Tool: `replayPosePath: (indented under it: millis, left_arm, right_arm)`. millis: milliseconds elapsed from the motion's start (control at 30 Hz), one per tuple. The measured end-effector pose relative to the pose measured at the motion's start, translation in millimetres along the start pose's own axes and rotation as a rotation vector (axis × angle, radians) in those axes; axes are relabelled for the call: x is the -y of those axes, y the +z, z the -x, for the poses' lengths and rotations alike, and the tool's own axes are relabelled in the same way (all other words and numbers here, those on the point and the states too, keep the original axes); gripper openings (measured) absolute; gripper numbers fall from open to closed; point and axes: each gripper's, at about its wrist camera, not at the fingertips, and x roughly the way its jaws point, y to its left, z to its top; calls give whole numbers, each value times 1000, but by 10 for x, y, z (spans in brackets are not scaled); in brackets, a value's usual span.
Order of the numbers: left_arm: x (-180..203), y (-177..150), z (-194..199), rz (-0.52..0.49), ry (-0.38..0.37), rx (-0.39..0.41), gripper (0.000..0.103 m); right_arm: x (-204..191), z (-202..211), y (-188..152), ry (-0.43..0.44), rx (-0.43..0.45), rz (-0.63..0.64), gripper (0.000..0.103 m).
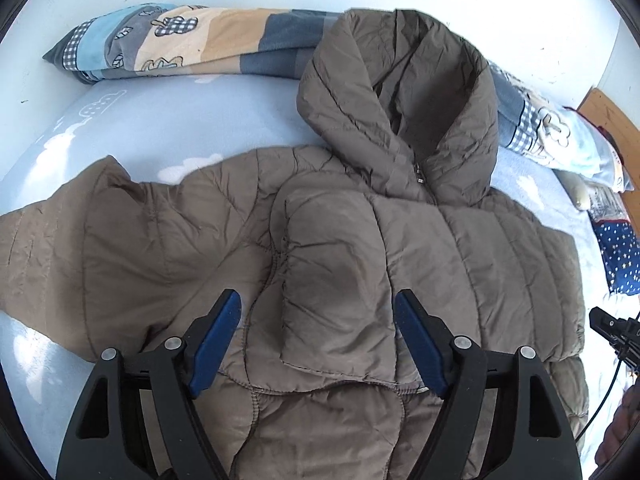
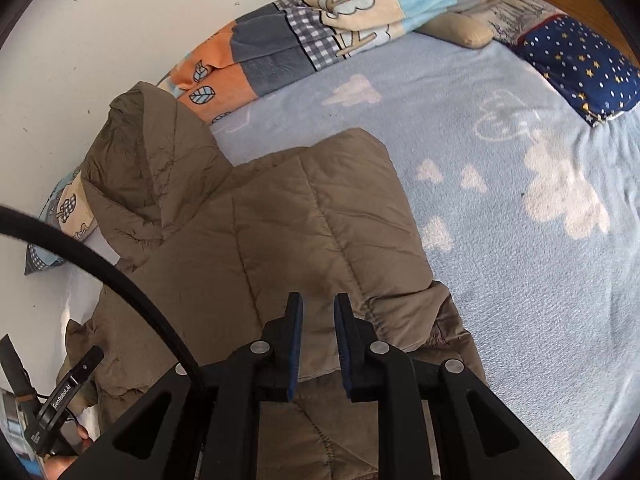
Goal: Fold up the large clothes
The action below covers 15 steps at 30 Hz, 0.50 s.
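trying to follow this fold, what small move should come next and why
Probably bring the open left gripper down onto the folded-in sleeve on the jacket and close on its cuff edge. Its jaws straddle that sleeve without touching it, the other sleeve lies spread out on the bed, and the right gripper looks shut, holding nothing.

Your left hand-held gripper (image 1: 318,312) is a black plastic frame with triangular cut-outs, round silver screws at its pivots and blue pads (image 1: 218,332) lining its two fingers. Your right hand-held gripper (image 2: 318,312) has the same black frame, silver screws and dark blue pads (image 2: 294,344). A black cable (image 2: 100,264) curves past its left side, near a black bar with white lettering (image 2: 66,394).
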Motion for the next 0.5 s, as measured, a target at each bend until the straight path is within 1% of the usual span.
replayPosePath:
  millis: [200,367,500]
  left_arm:
    - [-213,78,167,63,2,34,78]
    - [-494,113,217,138,11,31,78]
    - [-670,131,255,170,16,33,78]
  right_arm:
    - [-203,76,-33,-3,16,66,18]
    - [-279,48,-53,-1,4,79,18]
    - [-360,47,-96,2,5,108,18]
